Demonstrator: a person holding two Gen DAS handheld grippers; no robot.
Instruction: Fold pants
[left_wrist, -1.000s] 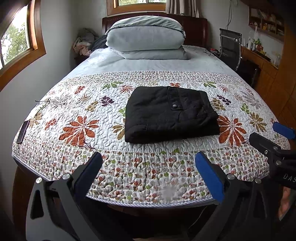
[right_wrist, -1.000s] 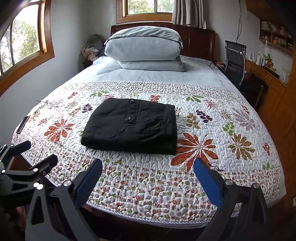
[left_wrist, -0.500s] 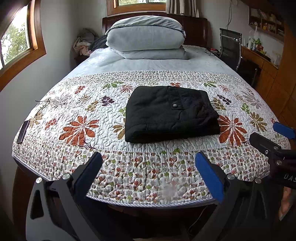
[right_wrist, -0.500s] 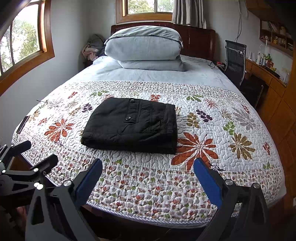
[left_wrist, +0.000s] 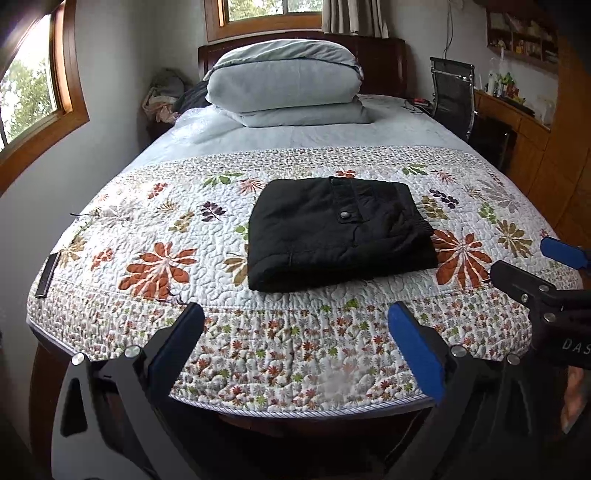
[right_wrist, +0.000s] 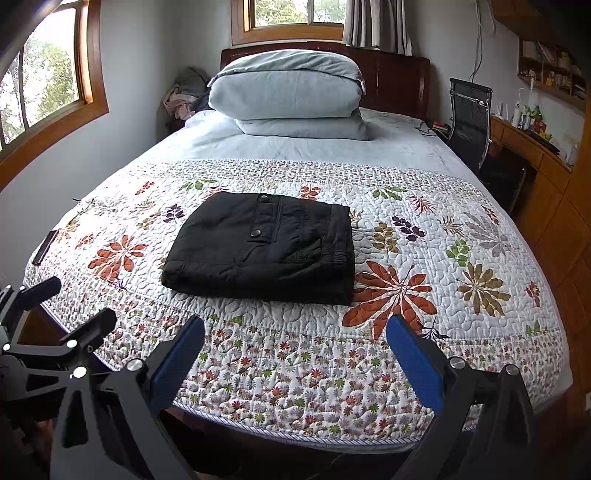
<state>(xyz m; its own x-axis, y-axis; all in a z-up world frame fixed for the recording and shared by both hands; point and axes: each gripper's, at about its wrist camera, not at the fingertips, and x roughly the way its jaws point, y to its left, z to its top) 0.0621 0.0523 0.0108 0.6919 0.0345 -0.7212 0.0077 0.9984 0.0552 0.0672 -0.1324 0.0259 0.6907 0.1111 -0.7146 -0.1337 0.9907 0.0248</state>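
Black pants (left_wrist: 338, 232) lie folded into a compact rectangle on the floral quilt (left_wrist: 166, 258) near the foot of the bed; they also show in the right wrist view (right_wrist: 266, 247). My left gripper (left_wrist: 295, 332) is open and empty, held back from the bed's foot edge, apart from the pants. My right gripper (right_wrist: 295, 343) is open and empty, also off the foot edge. The right gripper shows at the right edge of the left wrist view (left_wrist: 532, 273), and the left gripper at the left edge of the right wrist view (right_wrist: 55, 314).
Stacked grey pillows (left_wrist: 284, 88) sit at the headboard. A dark flat object (left_wrist: 47, 275) lies on the quilt's left edge. A black chair (left_wrist: 454, 96) and wooden desk (left_wrist: 517, 125) stand to the right. A wall with a window (left_wrist: 29, 96) is on the left.
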